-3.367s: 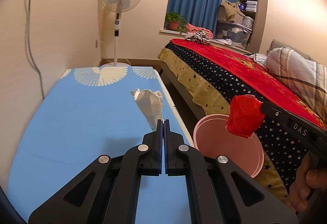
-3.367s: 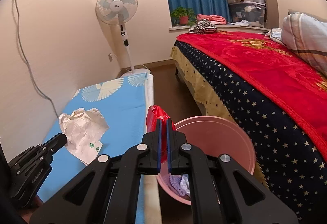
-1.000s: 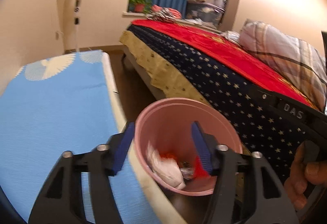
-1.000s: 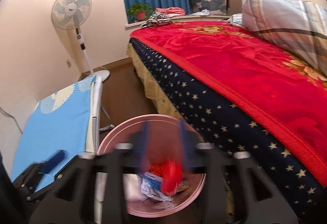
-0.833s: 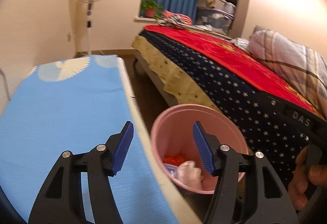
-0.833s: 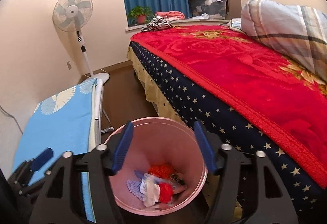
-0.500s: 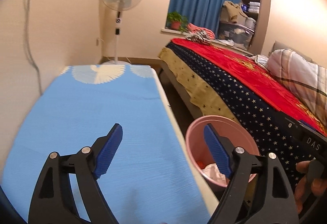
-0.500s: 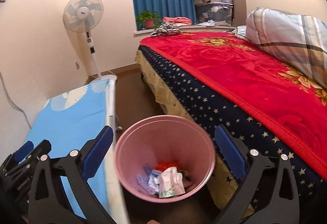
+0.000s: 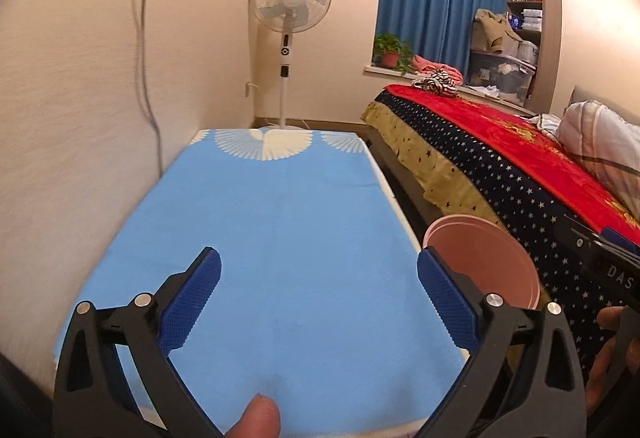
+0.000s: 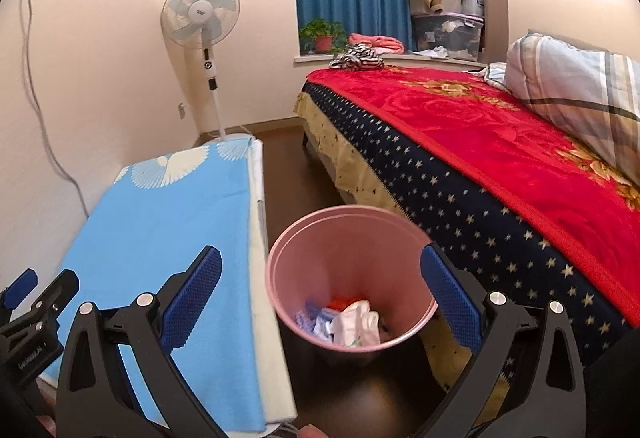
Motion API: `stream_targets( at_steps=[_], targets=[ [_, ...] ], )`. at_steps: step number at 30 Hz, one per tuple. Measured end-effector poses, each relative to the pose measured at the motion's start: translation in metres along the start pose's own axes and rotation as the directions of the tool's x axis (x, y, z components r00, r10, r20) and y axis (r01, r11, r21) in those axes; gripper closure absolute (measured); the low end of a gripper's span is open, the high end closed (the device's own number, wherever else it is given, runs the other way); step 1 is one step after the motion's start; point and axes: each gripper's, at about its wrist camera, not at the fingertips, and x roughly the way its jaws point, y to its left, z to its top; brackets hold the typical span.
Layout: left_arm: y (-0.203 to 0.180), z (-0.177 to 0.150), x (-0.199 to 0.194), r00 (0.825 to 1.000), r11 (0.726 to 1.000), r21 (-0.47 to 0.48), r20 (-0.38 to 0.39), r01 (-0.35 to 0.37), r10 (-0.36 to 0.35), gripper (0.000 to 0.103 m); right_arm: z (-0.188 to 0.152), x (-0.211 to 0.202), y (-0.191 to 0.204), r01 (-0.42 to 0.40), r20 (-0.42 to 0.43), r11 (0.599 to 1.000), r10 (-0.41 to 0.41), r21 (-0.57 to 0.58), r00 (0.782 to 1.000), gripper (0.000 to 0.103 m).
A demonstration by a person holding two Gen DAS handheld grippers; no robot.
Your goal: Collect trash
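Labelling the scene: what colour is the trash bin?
Pink bin, clearest in the right wrist view.

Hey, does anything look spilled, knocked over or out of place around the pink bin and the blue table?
Nothing stands out. The pink bin stands upright on the floor between the blue table and the bed, with crumpled trash inside it. No trash shows on the table or floor.

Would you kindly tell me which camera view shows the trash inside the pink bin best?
The right wrist view: it looks down into the pink bin, showing the crumpled trash at the bottom. The left wrist view shows only the bin's rim and inner wall; its contents are hidden.
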Motion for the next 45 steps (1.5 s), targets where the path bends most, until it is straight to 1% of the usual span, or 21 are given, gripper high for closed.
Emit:
stream_targets(
  at_steps=[5,7,13,22,45],
  targets=[
    [0.009,-0.01,-0.016,1.0,1.0,0.008,-0.007,-0.03,0.03,0.008,-0.012,-0.005,0.014,-0.02,-0.028,1.0,0.019,-0.021,0.999,0.005],
    [0.012,-0.013,-0.019,0.999,0.999,0.003,-0.009,-0.035,0.035,0.008,-0.015,-0.005,0.019,-0.023,-0.026,0.999,0.022,-0.03,0.999,0.005],
    [0.017,-0.019,-0.014,0.998,0.999,-0.016,-0.03,-0.051,0.051,0.008,-0.02,-0.004,0.03,-0.021,-0.018,0.998,0.02,-0.066,1.0,0.005],
    [0.021,-0.023,-0.009,0.997,0.997,-0.02,-0.049,-0.069,0.068,0.008,-0.023,-0.002,0.037,-0.019,-0.015,0.996,0.018,-0.088,1.0,0.005],
    [0.018,-0.026,-0.008,0.997,0.998,-0.024,-0.043,-0.064,0.063,0.008,-0.027,-0.002,0.048,-0.026,-0.024,0.993,0.024,-0.118,0.999,0.005]
  ],
)
